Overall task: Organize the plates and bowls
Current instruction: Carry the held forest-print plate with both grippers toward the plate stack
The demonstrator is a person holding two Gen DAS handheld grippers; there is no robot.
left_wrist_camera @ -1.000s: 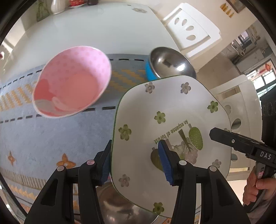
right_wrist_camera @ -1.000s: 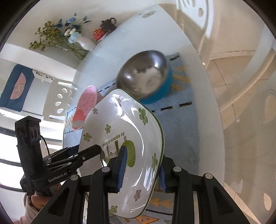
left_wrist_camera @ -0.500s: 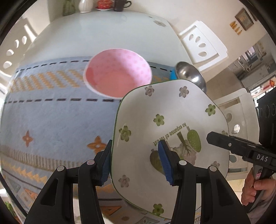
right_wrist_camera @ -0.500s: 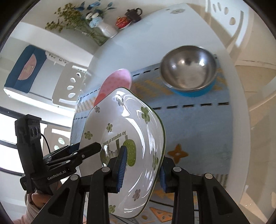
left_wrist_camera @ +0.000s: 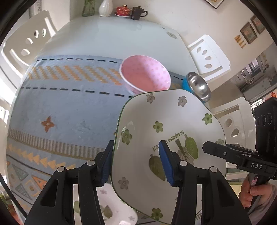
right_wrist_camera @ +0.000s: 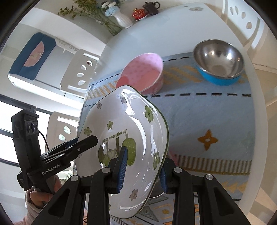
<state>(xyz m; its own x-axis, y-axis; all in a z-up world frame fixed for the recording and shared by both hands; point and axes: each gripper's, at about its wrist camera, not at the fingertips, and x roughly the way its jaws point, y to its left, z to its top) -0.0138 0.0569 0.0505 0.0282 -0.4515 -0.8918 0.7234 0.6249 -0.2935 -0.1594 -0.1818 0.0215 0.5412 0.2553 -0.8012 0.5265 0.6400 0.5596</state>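
Observation:
A white square plate (left_wrist_camera: pixel 166 128) with green flowers and printed words is held in the air above the table by both grippers. My left gripper (left_wrist_camera: pixel 136 162) is shut on its near edge. My right gripper (right_wrist_camera: pixel 142 167) is shut on the opposite edge of the same plate (right_wrist_camera: pixel 124 124). A pink bowl (left_wrist_camera: pixel 145 76) stands on the blue mat behind the plate; it also shows in the right wrist view (right_wrist_camera: pixel 143 72). A steel bowl in a blue base (right_wrist_camera: pixel 218 60) stands to its right (left_wrist_camera: pixel 199 86). Another flowered plate (left_wrist_camera: pixel 110 207) lies under my left gripper.
A blue patterned mat (left_wrist_camera: pixel 65 107) covers the near part of the white table (left_wrist_camera: pixel 110 34). A vase, a red lidded pot and a dark teapot (left_wrist_camera: pixel 138 12) stand at the far end. White chairs (left_wrist_camera: pixel 207 53) stand around the table.
Both grippers have carried the plate back and up, so more of the mat and the second plate below come into view. The pink and steel bowls now appear farther away.

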